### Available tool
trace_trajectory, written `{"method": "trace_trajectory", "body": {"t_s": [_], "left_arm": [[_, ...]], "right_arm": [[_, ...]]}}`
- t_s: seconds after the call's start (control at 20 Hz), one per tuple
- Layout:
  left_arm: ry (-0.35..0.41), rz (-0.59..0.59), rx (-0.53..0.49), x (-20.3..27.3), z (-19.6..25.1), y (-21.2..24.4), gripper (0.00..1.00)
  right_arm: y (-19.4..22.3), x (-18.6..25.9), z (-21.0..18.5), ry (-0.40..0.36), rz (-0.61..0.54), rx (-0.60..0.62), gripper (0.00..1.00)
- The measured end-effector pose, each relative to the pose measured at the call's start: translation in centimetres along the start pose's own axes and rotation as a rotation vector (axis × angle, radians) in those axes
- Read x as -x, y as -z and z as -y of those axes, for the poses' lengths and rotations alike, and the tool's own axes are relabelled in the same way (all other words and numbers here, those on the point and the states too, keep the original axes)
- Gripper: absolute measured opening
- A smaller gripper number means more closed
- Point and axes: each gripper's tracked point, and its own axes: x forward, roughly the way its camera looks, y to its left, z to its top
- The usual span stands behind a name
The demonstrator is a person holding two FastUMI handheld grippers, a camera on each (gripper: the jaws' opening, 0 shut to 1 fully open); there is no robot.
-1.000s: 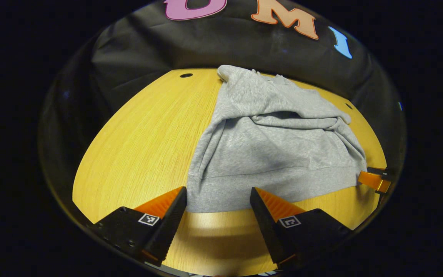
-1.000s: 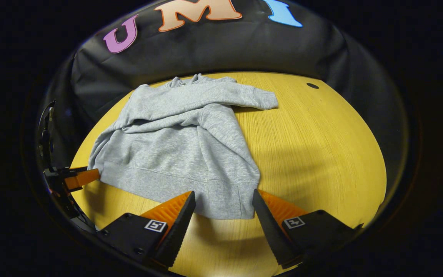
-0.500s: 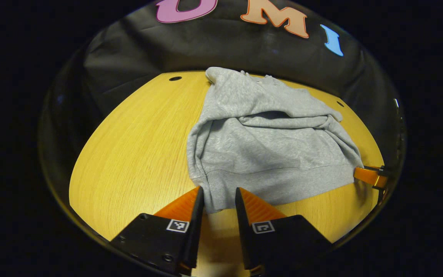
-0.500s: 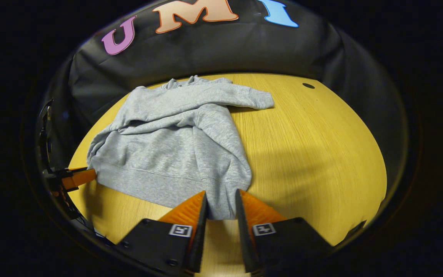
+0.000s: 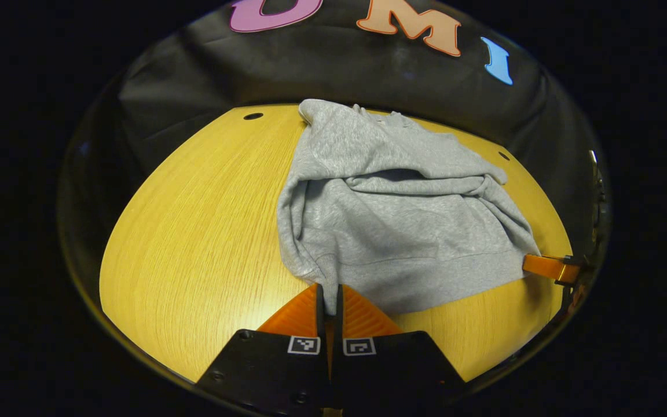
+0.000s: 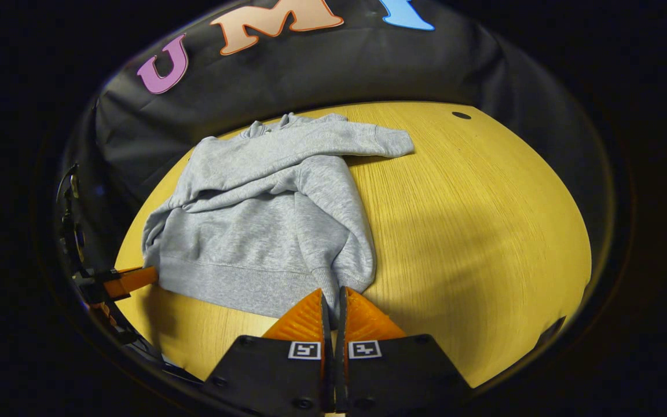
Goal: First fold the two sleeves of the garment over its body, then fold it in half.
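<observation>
My left gripper (image 5: 329, 292) and right gripper (image 6: 333, 298) each pinch a hem corner of the grey sweatshirt (image 5: 391, 214) at 6 o'clock. It looks soft, light and floppy to me, so I judge these ribbed corners the best hold for the half fold.

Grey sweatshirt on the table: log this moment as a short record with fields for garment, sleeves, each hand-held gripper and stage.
garment: grey sweatshirt lying on the yellow wooden table
sleeves: both folded across the body
left hand-held gripper: shut on the hem's left corner
right hand-held gripper: shut on the hem's right corner
stage: sleeves done; fold in half not yet made, hem low at the near edge
</observation>
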Motion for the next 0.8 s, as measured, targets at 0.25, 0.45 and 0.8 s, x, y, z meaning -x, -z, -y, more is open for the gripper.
{"method": "trace_trajectory", "body": {"t_s": [0.25, 0.45, 0.8], "left_arm": [[0.063, 0.059, 0.1, 1.1, 0.6, -4.1, 0.0], [0.116, 0.129, 0.137, 1.8, 1.0, -8.6, 0.0], [0.139, 0.213, 0.117, 0.0, 1.1, -16.4, 0.0]], "right_arm": [[-3.9, 1.5, -1.5, -0.074, 0.067, -0.077, 0.02], [-8.0, 1.8, -2.7, -0.114, 0.122, -0.111, 0.03], [-14.8, -0.3, -3.5, -0.136, 0.182, -0.117, 0.02]]}}
